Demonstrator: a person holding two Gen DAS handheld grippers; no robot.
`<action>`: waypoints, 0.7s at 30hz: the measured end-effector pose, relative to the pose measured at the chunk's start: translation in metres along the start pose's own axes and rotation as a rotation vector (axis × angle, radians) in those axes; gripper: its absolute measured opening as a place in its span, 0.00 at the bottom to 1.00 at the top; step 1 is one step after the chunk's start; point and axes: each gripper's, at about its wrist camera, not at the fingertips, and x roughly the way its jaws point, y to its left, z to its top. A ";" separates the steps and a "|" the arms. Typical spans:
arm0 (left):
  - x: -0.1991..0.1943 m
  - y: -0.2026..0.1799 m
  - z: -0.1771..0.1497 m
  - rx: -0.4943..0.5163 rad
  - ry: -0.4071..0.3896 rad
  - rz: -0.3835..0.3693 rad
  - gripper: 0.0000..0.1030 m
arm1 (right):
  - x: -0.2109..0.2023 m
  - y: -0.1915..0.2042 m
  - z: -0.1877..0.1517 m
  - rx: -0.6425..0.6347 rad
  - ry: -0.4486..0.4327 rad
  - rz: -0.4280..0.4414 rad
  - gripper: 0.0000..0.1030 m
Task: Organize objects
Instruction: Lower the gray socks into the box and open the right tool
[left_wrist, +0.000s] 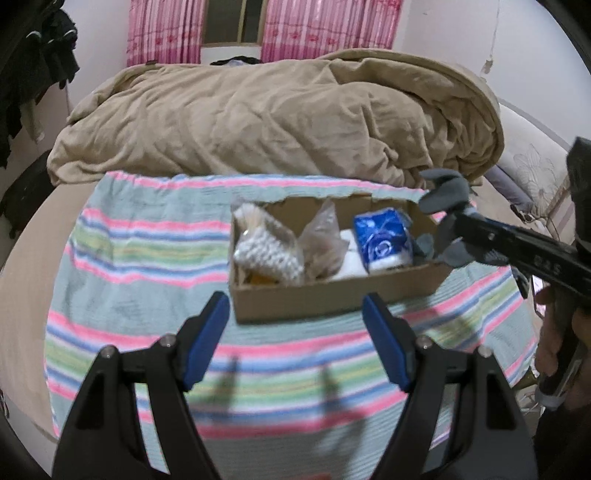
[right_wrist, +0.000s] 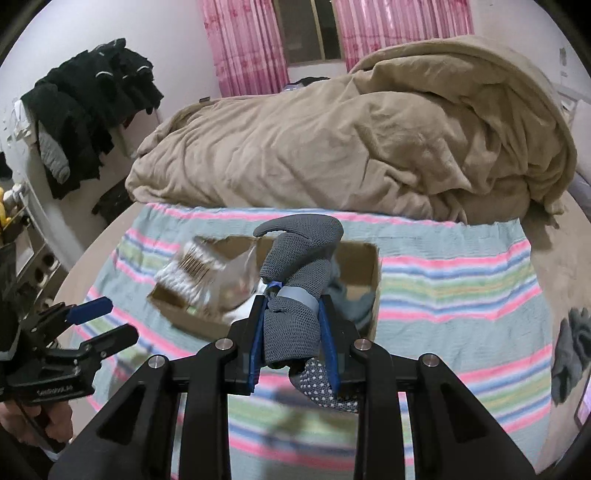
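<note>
While the box waits on the striped cloth, the scene is taken view by view.

Left wrist view, left gripper (left_wrist: 295, 314): its blue fingers are seen spread wide with nothing between them, held over the striped cloth (left_wrist: 140, 258) just before the near wall of the cardboard box (left_wrist: 332, 299).
Left wrist view, box contents: a bag of white beads (left_wrist: 266, 251), a clear plastic bag (left_wrist: 325, 240) and a blue packet (left_wrist: 384, 236) are already seen inside; one grey piece lies at the box's right end.
Left wrist view, right gripper (left_wrist: 448, 225): a grey sock bundle (left_wrist: 445, 188) is carried above the right end of the box.
Right wrist view, right gripper (right_wrist: 293, 332): its jaws are drawn narrow and are clamped on the grey sock bundle (right_wrist: 295, 280), which is tied with a blue band and hangs over the cardboard box (right_wrist: 365, 266).
Right wrist view, leftovers: another grey sock (right_wrist: 570, 354) is spotted on the striped cloth (right_wrist: 461, 288), well apart from the box, at the right.
Progress: most items are judged packed; the held bundle is not yet set down, and the loose sock is left to be collected.
</note>
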 end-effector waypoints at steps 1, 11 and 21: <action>0.003 -0.001 0.003 0.003 -0.002 -0.002 0.74 | 0.004 -0.003 0.002 0.004 0.001 -0.002 0.28; 0.042 -0.005 0.016 -0.002 0.021 -0.009 0.74 | 0.062 -0.027 0.008 0.015 0.069 -0.073 0.28; 0.058 -0.010 0.009 0.002 0.047 0.012 0.74 | 0.086 -0.031 -0.010 -0.003 0.097 -0.111 0.30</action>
